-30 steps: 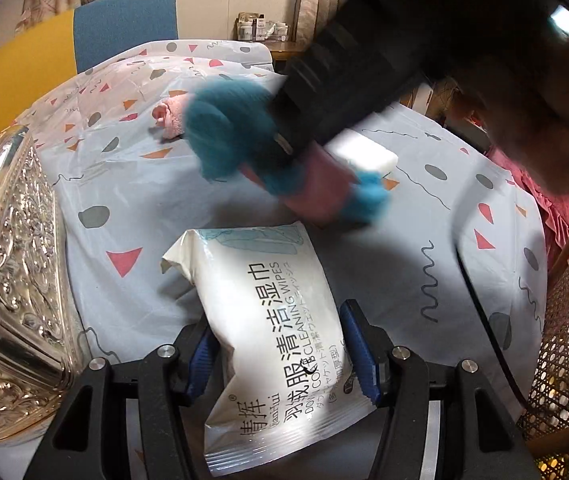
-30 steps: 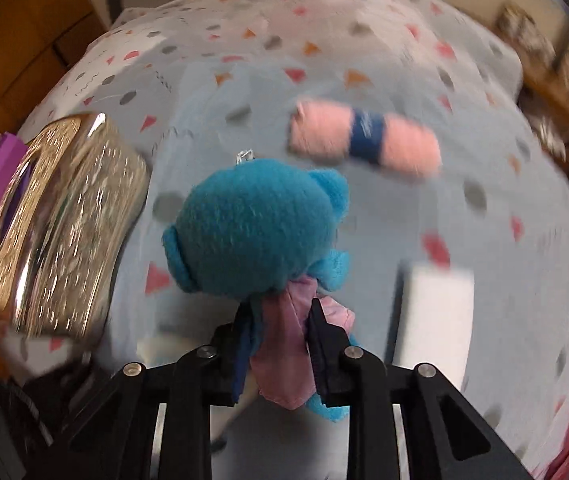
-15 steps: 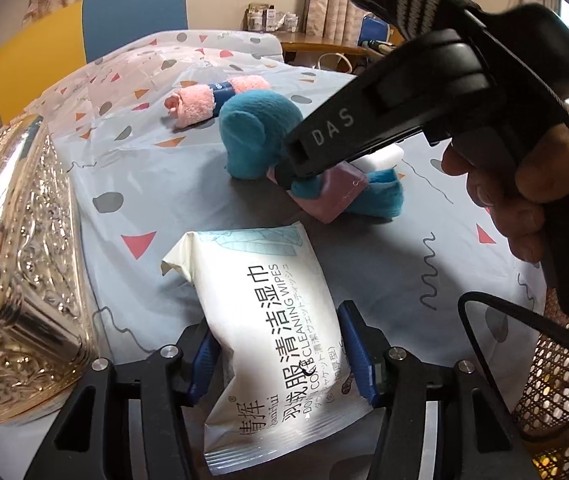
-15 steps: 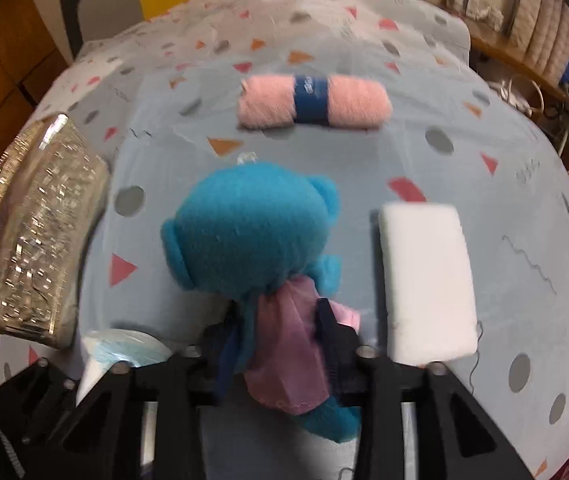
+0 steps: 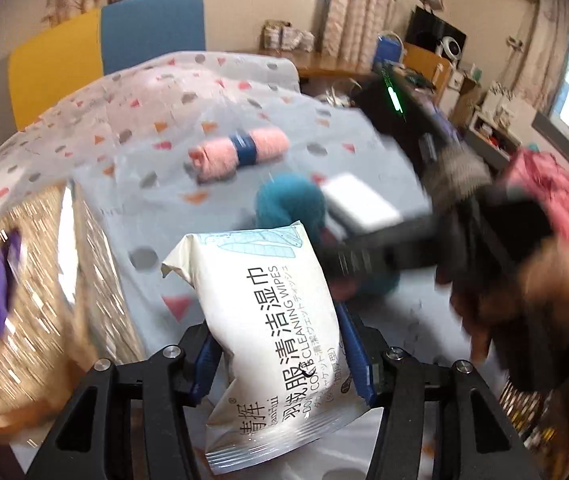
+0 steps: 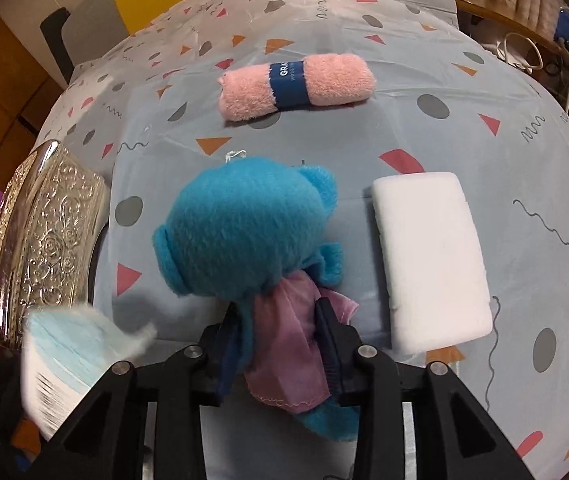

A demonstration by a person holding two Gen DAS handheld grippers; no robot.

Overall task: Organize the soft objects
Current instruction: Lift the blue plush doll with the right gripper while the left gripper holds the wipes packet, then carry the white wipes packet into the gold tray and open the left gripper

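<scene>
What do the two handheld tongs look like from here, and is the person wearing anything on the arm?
Both tongs are black angular frames with silver screws and blue pads. The right unit's black body shows a green light. A striped knit cuff and pink sleeve appear, blurred.

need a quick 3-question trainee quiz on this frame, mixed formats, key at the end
1. True or false: the left tool grips a pack of cleaning wipes.
2. What lies between the fingers of the right tool? A) the pink rolled towel B) the blue plush toy C) the white sponge block
3. Fill in: in the right wrist view, the embossed silver box sits to the ___ of the plush toy.

Key: 1 true. 2 B; the jaws are opening around its pink cloth part. 3 left.
</scene>
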